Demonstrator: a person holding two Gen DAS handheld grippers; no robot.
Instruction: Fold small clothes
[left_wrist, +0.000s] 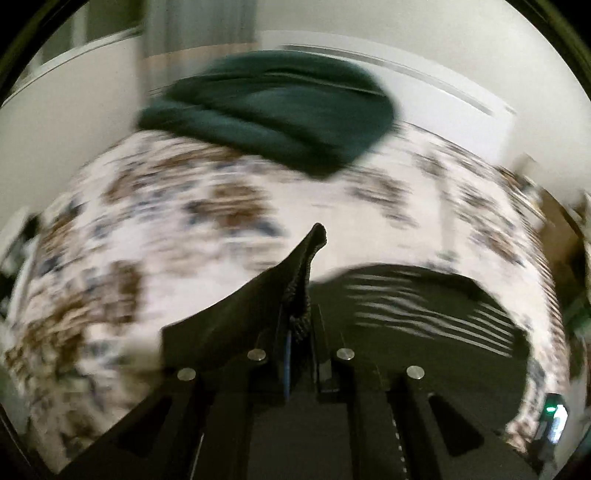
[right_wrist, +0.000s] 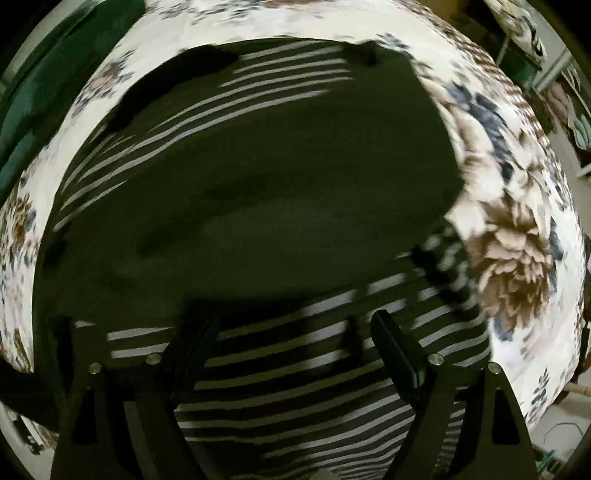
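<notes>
A black garment with white stripes lies spread on a floral bedsheet; the left wrist view shows the garment just right of the fingers. My left gripper is shut on a corner of black cloth, which sticks up in a point between the jaws and looks like part of that garment. My right gripper points down over the striped part, open, its fingers wide apart with nothing pinched. A dark green folded garment rests at the far side of the bed.
The floral bedsheet covers the whole work surface. White walls and a door stand behind the bed. The green garment shows at the upper left of the right wrist view. Clutter lies past the bed's right edge.
</notes>
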